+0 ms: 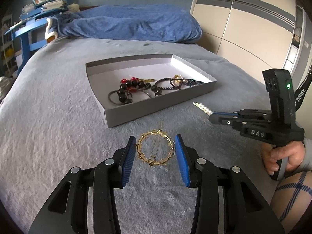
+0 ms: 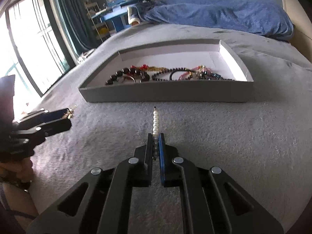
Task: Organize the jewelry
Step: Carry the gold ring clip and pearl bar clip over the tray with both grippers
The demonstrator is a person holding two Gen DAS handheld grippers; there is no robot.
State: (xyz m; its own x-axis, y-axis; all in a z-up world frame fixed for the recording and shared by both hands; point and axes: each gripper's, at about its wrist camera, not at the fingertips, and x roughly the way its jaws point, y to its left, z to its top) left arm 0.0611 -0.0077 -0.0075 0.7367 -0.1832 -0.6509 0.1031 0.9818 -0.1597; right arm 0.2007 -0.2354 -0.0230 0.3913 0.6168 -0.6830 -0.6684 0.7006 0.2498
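Two grippers are at work over a grey bedspread (image 1: 58,107), with one shallow grey box (image 1: 156,105) ahead of both and two loose pieces outside it. The left gripper (image 1: 155,146) grips one gold ring-shaped hair clip (image 1: 155,149) between its blue pads (image 1: 129,154), which press its left and right edges; the clip is a round band of small gold links with a thin wire clasp crossing its middle. The right gripper (image 2: 156,144) is clamped tight on one pearl hair pin (image 2: 155,121), a straight row of white beads on a metal bar that sticks out forward past the fingertips, toward the near wall of the box. Beyond both claws the box holds a tangle of jewelry (image 1: 148,89) (black beads, red beads, dark bracelets, thin metal rings; too knotted to count). The left wrist view alone shows the person's right hand (image 1: 282,156) wrapped round the right tool's handle, a small green light on it, and pale wardrobe doors (image 1: 243,25). The right wrist view alone shows a bright window (image 2: 29,44) with teal curtains (image 2: 72,17) to the left. One blue blanket (image 1: 132,23) lies far behind the box in both.
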